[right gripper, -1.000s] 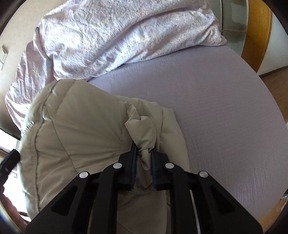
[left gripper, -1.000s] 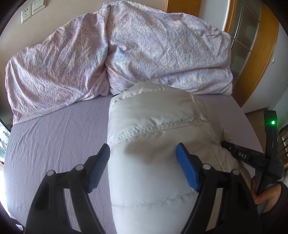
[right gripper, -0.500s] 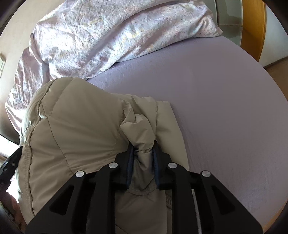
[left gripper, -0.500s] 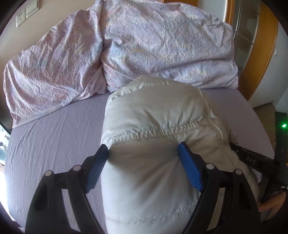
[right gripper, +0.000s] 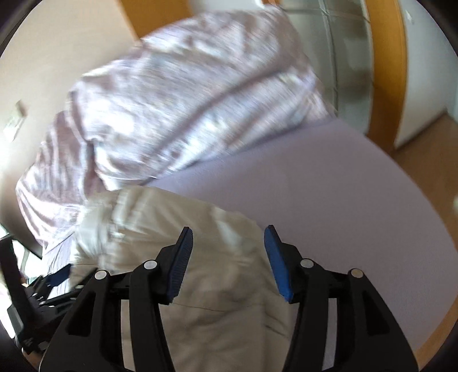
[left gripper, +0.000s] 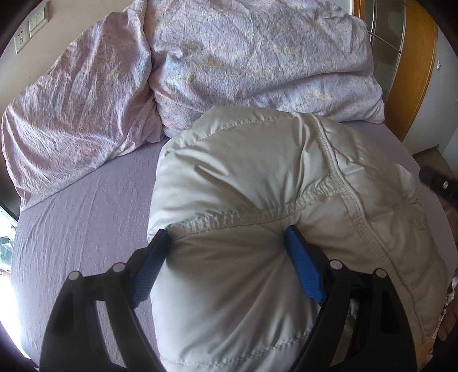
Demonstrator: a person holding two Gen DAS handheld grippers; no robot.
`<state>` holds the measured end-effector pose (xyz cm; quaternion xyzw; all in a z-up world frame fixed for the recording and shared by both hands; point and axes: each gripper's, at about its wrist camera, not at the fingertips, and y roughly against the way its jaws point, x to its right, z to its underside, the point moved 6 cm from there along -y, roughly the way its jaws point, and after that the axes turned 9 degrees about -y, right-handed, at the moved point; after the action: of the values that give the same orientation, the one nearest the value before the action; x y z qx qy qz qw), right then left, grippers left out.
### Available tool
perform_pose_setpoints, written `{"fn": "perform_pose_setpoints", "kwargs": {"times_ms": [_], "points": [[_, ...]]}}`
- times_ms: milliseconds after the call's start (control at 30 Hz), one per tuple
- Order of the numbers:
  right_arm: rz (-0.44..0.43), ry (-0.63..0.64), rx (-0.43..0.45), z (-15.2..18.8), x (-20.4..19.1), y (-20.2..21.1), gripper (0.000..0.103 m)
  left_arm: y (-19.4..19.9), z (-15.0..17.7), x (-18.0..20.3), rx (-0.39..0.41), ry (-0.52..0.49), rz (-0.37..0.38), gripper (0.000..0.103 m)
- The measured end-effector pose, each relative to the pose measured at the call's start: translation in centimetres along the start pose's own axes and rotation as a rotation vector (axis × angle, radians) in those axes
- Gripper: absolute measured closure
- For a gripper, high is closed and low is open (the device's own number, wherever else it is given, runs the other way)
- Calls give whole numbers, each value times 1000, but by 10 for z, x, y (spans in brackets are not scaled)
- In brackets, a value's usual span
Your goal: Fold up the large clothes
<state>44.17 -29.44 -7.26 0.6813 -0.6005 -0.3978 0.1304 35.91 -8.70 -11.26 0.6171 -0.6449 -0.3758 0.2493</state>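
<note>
Left wrist view: padded down jacket (left gripper: 257,200), cream-white and quilted, lies bunched on the lilac bed sheet (left gripper: 80,217) of the bed, its far end just short of the crumpled floral duvet (left gripper: 200,71).
Left hand-held gripper (left gripper: 226,243): spread wide, one blue pad on each side of a thick fold along a puckered seam; both pads touch the fabric, but whether they squeeze it I cannot tell.
Background: wall sockets (left gripper: 31,25) at the upper left, a wooden door frame (left gripper: 415,71) at the right, and a dark piece of the other tool at the right edge.

Right wrist view: blurred picture; the jacket (right gripper: 200,286) fills the lower middle, lying on the sheet (right gripper: 329,200) with the duvet (right gripper: 186,100) behind it.
Right hand-held gripper (right gripper: 229,237): blue pads wide apart, nothing between them, poised over the jacket.

Task state: judging by the rounded heap, the fold looks roughly made and not yet flattened.

Risk, spring-back: the puffy filling probably pushes outward, so a loosely set fold may reopen.
Risk, slip: the smooth shell gives the pads little purchase across such a thick roll, so a lift or drag may lose it.
Risk, snag: dragging toward the duvet may catch its edge and skew the stack.
</note>
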Motion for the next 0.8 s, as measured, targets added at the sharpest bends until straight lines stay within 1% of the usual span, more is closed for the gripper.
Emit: {"fn": "perform_pose_setpoints", "kwargs": {"times_ms": [67, 133, 200, 233, 267, 300, 367, 467, 800], "points": [[-2, 51, 9, 2, -14, -5, 49, -1, 0, -2, 4, 10, 10, 19], [17, 70, 1, 5, -19, -15, 49, -2, 1, -4, 10, 21, 21, 17], [46, 53, -32, 10, -13, -28, 49, -4, 3, -9, 21, 41, 41, 14], [63, 33, -62, 16, -8, -38, 49, -4, 5, -12, 27, 52, 54, 12], [64, 24, -76, 22, -5, -41, 49, -5, 7, -14, 30, 63, 65, 9], [57, 20, -79, 28, -4, -45, 49, -6, 8, -17, 33, 77, 81, 8], [64, 46, -56, 37, -6, -49, 49, -8, 10, -21, 32, 97, 103, 5], [75, 52, -50, 43, -8, -55, 49, -10, 10, -23, 29, 111, 113, 3], [63, 42, -70, 52, -3, -68, 48, -14, 11, -24, 43, 118, 123, 2]]}}
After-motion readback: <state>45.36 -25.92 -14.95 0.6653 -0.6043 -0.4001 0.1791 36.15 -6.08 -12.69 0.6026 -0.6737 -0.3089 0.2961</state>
